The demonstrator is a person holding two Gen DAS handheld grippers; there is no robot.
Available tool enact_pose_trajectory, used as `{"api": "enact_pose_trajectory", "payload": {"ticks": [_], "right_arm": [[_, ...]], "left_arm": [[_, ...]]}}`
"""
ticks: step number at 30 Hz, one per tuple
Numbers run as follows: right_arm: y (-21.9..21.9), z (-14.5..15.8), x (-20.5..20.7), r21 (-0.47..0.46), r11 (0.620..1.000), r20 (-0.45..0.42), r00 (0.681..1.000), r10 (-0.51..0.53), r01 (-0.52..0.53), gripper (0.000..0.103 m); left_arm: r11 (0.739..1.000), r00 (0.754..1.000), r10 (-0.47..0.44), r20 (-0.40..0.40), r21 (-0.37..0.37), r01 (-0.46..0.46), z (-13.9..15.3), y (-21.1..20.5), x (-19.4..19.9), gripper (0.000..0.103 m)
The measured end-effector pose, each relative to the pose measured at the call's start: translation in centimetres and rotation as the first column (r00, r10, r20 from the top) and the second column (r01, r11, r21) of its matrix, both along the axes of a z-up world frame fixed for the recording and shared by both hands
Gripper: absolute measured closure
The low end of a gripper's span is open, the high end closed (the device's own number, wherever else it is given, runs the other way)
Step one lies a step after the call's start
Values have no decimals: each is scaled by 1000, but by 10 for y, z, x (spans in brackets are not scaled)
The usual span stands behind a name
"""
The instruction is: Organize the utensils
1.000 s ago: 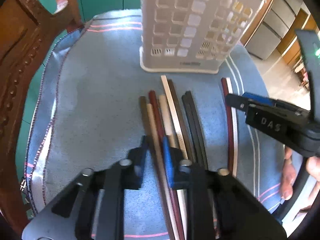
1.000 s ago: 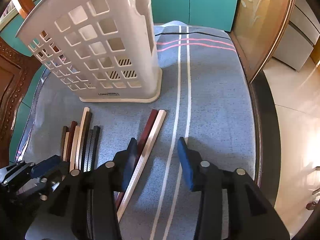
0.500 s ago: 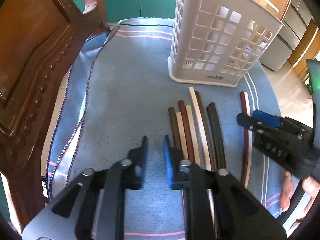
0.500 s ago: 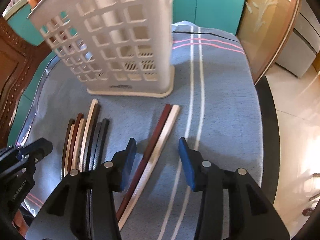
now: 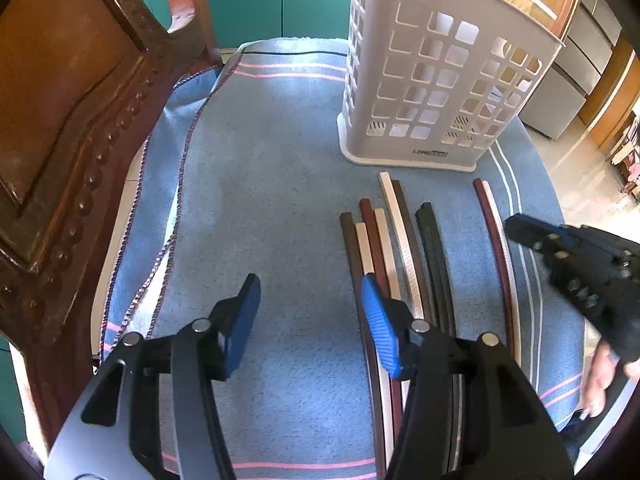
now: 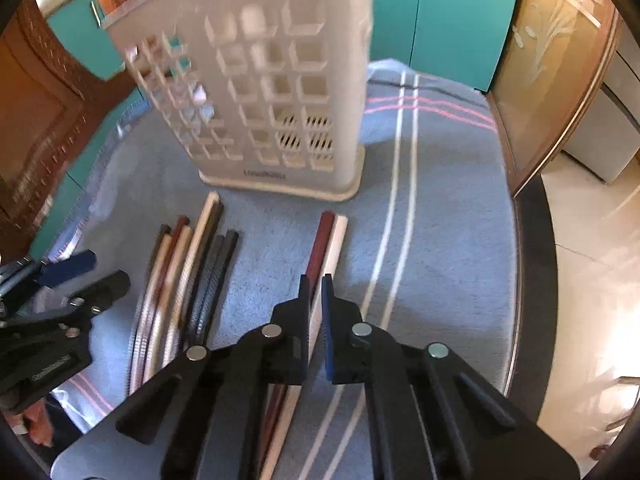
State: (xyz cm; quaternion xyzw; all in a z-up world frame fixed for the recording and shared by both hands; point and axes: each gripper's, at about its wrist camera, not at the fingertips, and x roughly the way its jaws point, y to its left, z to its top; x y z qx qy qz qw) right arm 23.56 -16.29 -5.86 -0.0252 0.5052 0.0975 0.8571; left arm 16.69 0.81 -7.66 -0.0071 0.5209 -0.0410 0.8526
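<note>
On a blue cloth (image 5: 280,184), the left gripper (image 5: 308,320) has just spread, holding nothing. Seven chopsticks (image 5: 394,240) lie grouped before one white basket (image 5: 436,80). The right gripper (image 6: 316,320) has just clenched over two more chopsticks (image 6: 326,240).

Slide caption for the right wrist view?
Right gripper shut over the separate chopstick pair before the white basket.

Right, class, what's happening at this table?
A person works two grippers over chopsticks on a blue cloth. The right gripper has just closed over the separate pair; whether it grips one is unclear. The left gripper has just opened, nothing between its jaws, beside the bundle. The holder stands behind.
</note>
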Motion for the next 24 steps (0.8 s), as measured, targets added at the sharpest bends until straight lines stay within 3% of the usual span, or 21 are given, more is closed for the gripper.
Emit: {"api": "enact_pose_trajectory", "payload": {"ticks": [6, 13, 20, 24], "right_arm": [[-19, 7, -2, 17, 997, -2, 997, -72, 72, 96], [-32, 3, 0, 25, 995, -20, 995, -99, 100, 71], [-27, -7, 7, -2, 996, -38, 996, -85, 85, 70], [-18, -14, 6, -44, 997, -39, 997, -63, 61, 67]], "left_arm": [[1000, 1000, -8, -22, 4, 8, -7, -2, 5, 46], [999, 999, -24, -49, 31, 25, -20, -6, 14, 43], [996, 998, 7, -62, 84, -2, -24, 2, 21, 38], [998, 998, 6, -55, 66, -2, -26, 6, 25, 38]]}}
